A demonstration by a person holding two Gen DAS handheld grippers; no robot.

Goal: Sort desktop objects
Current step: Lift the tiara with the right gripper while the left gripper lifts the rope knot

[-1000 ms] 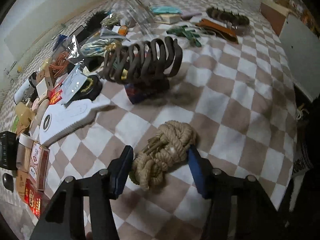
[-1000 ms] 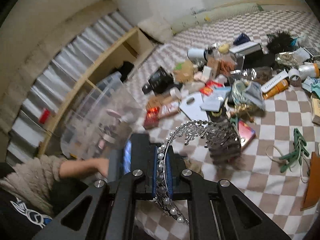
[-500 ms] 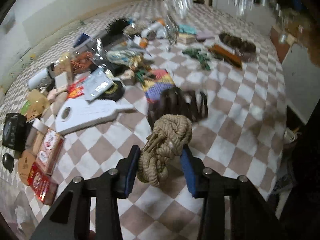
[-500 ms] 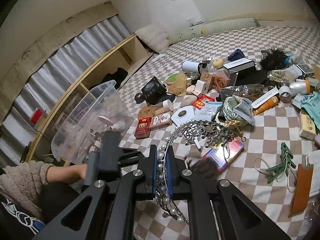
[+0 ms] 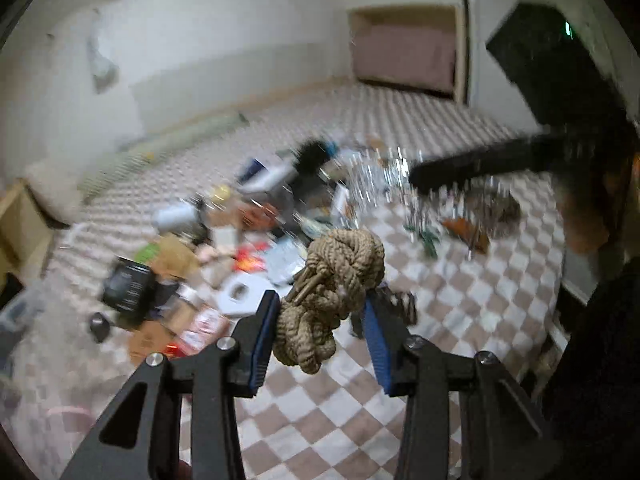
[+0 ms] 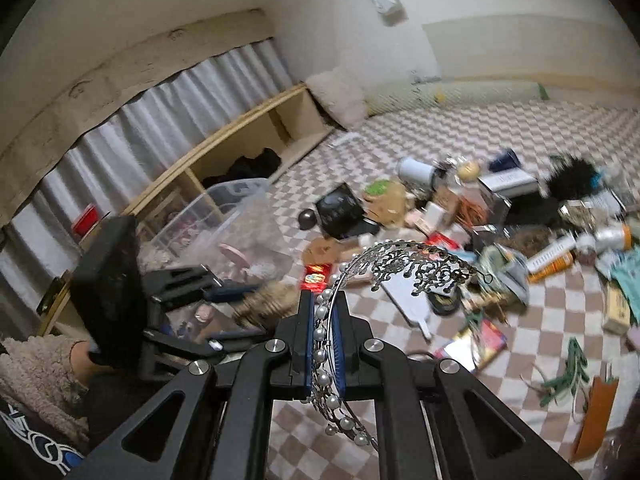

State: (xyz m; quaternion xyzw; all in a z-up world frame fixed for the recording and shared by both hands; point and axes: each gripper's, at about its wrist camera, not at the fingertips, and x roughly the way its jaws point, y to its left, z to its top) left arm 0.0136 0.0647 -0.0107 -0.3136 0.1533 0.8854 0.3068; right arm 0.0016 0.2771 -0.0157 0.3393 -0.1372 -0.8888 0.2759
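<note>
Left gripper (image 5: 322,330) clamps rope knot (image 5: 334,280), aloft over floor | right gripper (image 6: 324,326) pinches tiara (image 6: 404,268) | risk: thin band twists loose; rope sags, slips before bin (image 6: 240,224).

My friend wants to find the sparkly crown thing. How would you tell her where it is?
Look at the checkered blanket covered in clutter, then at the right gripper held above it. Its blue fingers are pinched shut on the tiara, a thin silver arch. Unlike the boxes and bottles lying below, it is lacy metal edged with a row of white pearls.
</note>
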